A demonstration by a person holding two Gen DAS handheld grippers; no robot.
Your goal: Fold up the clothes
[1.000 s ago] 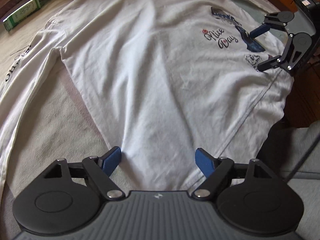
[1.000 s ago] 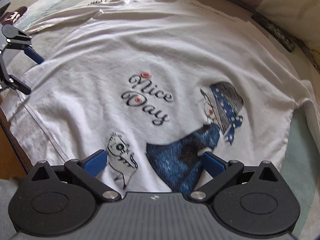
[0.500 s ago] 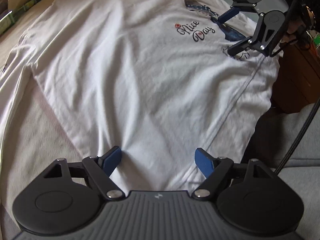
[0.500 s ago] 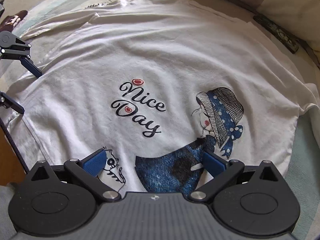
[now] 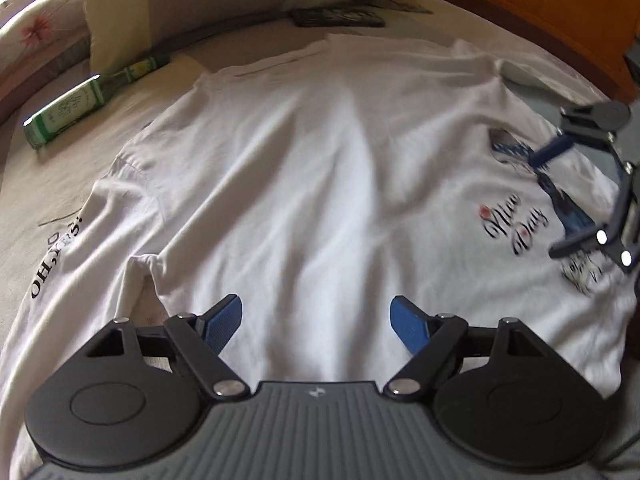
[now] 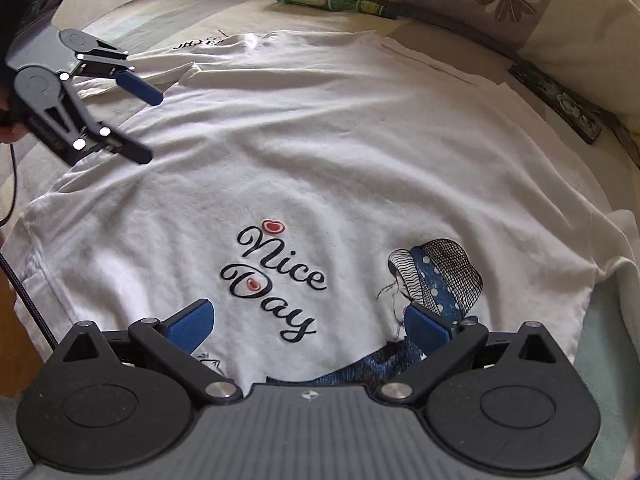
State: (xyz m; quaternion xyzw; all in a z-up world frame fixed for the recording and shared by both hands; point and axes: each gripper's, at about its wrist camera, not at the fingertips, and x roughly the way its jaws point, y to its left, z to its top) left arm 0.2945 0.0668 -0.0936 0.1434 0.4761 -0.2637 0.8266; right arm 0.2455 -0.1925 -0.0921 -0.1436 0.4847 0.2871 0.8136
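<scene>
One white cotton T-shirt (image 6: 320,152) with "Nice Day" print lies spread flat across beige bed sheet (image 5: 132,108), hem at near edge. Two grippers over hem: left gripper (image 5: 316,318) and right gripper (image 6: 308,320), jaws spread wide, holding nothing. One green glass bottle (image 5: 80,100), one floral pillow (image 6: 512,4) at far edge.

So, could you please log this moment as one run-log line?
stage: pre-grasp | shirt: flat on bed | left gripper: open, empty | right gripper: open, empty
</scene>
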